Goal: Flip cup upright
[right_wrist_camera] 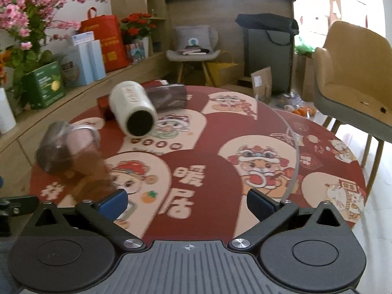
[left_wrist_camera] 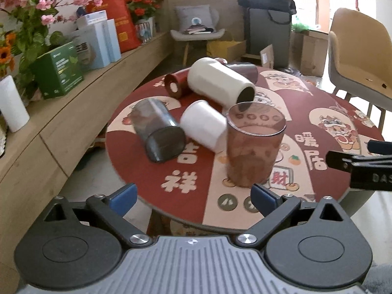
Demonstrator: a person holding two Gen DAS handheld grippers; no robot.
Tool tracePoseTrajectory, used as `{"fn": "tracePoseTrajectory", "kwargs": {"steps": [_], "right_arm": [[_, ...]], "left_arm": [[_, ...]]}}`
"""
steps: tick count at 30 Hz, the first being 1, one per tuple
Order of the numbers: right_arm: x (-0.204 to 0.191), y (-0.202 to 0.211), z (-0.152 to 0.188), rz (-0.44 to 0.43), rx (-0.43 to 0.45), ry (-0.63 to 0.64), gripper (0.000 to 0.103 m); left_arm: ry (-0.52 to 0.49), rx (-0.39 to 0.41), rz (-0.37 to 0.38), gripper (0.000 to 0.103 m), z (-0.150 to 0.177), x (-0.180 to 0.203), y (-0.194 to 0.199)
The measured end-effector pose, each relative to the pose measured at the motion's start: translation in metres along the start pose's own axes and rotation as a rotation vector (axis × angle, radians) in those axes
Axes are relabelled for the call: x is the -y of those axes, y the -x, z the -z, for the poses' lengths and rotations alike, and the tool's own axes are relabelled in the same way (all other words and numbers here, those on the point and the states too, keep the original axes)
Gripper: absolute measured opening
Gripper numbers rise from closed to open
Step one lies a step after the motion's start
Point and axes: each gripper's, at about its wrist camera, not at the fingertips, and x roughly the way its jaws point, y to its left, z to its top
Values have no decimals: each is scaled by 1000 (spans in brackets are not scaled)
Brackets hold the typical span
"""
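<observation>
A clear brown cup (left_wrist_camera: 254, 147) stands upright, mouth up, on the round red table (left_wrist_camera: 156, 171), just ahead of my left gripper (left_wrist_camera: 193, 196), which is open and empty. A smoky grey cup (left_wrist_camera: 159, 132), two white cups (left_wrist_camera: 203, 127) (left_wrist_camera: 220, 83), a red cup (left_wrist_camera: 175, 83) and a dark cup (left_wrist_camera: 245, 69) lie on their sides behind it. In the right wrist view the brown cup (right_wrist_camera: 88, 161) is blurred at the left. My right gripper (right_wrist_camera: 186, 203) is open and empty over the table (right_wrist_camera: 208, 127); the big white cup (right_wrist_camera: 133, 107) lies ahead of it.
A wooden shelf (left_wrist_camera: 73, 112) with boxes, bags and flowers runs along the left. A tan chair (left_wrist_camera: 355, 56) stands at the right of the table. A grey chair (left_wrist_camera: 196, 34) and black bag (left_wrist_camera: 269, 29) are beyond it. The right gripper's arm (left_wrist_camera: 362, 169) shows at the right edge.
</observation>
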Motion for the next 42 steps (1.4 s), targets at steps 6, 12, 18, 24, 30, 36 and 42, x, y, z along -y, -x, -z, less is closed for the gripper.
{"fn": "tracePoseTrajectory", "kwargs": {"steps": [6,12,18,24,30,36,42], "right_arm": [[-20,26,8,5,11,30,103],[-28,41,17,26,15,34,103],[-31,43,26,38,12,30,103],[-29,39,27,40,26,30,103],[-27,33,27,39,11,23,103],[-25,31,28,33,13,14,103],[-24,30,30,36,15,4,103]], "left_arm": [[6,-16,2,100,14,-10,7],[8,-43,16,100,22,-12,9],[5,-66,22,101,29,-13,5],[43,-70,23,101,30,-19,0],[52,-57,28,101,29,-20,0],[51,-52,23,101,29,-19,0],[54,-48,27,101,30,-21,0]]}}
